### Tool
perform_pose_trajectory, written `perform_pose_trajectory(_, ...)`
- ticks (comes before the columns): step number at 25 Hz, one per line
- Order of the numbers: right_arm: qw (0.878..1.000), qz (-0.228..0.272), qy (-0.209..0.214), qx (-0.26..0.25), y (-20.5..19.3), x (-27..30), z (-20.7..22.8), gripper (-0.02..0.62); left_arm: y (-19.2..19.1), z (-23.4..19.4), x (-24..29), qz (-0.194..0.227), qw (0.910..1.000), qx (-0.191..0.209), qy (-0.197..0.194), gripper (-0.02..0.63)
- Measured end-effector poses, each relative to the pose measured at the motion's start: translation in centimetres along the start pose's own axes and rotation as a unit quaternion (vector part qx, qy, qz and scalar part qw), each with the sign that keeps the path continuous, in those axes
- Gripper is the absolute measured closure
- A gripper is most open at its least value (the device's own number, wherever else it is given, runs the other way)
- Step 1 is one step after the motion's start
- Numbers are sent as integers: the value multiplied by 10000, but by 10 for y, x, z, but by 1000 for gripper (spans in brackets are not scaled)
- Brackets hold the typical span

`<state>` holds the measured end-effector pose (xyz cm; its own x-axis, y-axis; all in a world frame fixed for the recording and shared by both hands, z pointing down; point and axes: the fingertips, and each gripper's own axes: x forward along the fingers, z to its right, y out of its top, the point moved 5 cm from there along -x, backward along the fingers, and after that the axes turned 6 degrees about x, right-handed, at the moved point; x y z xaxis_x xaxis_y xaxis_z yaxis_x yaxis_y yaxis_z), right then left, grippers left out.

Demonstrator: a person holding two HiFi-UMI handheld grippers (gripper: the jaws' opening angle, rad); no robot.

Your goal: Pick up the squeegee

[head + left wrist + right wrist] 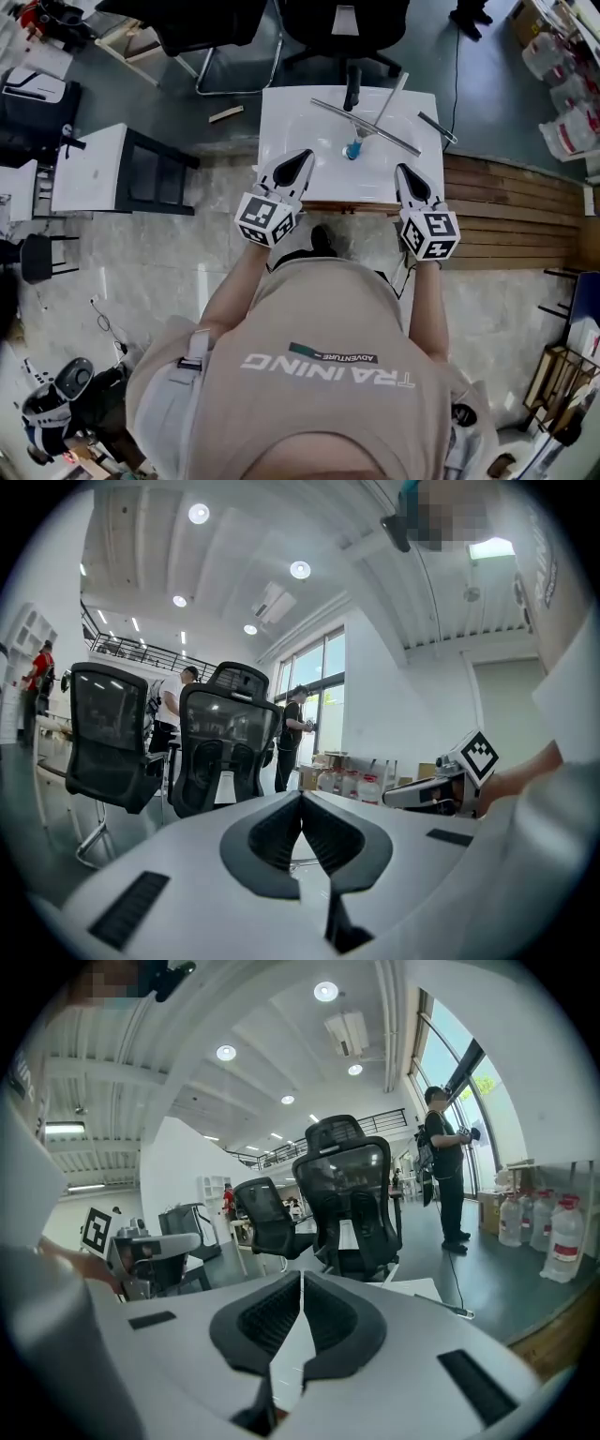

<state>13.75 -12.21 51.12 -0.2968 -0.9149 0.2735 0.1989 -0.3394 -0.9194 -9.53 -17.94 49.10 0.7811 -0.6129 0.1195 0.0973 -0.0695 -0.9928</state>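
The squeegee [367, 127], a long metal blade with a black handle [352, 89], lies slantwise on the white table [291, 117] in the head view. A pale rod with a blue end [353, 150] lies across it. My left gripper [305, 155] is shut and empty over the table's near edge, left of the blade. My right gripper [403, 169] is shut and empty at the near right edge. Both point level at the chairs beyond. The left gripper view shows shut jaws [302, 797], the right gripper view too [302, 1274]; neither view shows the squeegee.
Black office chairs [342, 28] stand behind the table. A small dark tool [438, 127] lies at its right edge. A white side table [89, 169] is to the left, a wooden slatted platform [511, 211] to the right. A person [445, 1171] and water bottles [562, 1232] stand farther off.
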Motion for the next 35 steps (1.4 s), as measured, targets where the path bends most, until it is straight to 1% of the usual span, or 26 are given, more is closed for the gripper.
perform_pose_trajectory(4,9986,-250,-247,401,-15,40,4,561,-1,-34,12,-20,9999,-18,-143,594)
perform_pose_trajectory(7,9966,-486,-395,538,-33,61,8,561,-6,-50,18,-51,9997,-65,-217,594)
perform_pose_trajectory(9,9947,-716,-415,605,-47,75,11,561,-9,-58,21,-66,9996,-114,-241,594)
perform_pose_trajectory(12,9896,-1101,-425,826,-73,103,21,560,-10,-68,27,-87,9996,-168,-228,592)
perform_pose_trajectory(15,9837,-1337,-565,1057,-97,131,38,560,-10,-73,35,-142,9995,-175,-201,594)
perform_pose_trajectory(19,9776,-1704,-655,1050,-117,161,57,560,-9,-70,47,-194,9996,-162,-126,592)
perform_pose_trajectory(20,9755,-1815,-684,1043,-122,167,60,555,-9,-68,50,-205,9996,-169,-103,594)
perform_pose_trajectory(22,9698,-2085,-697,1059,-132,179,63,457,-7,-67,55,-219,9995,-210,-84,592)
perform_pose_trajectory(27,9529,-2623,-696,1353,-152,213,76,436,1,-62,72,-227,9995,-227,-52,594)
perform_pose_trajectory(30,9451,-2889,-719,1348,-164,228,86,425,5,-57,79,-275,9995,-145,-23,594)
perform_pose_trajectory(33,9392,-3073,-750,1333,-179,239,90,421,3,-57,84,-348,9992,-173,29,594)
perform_pose_trajectory(35,9384,-3096,-723,1353,-186,246,90,421,2,-58,89,-409,9990,-141,59,592)
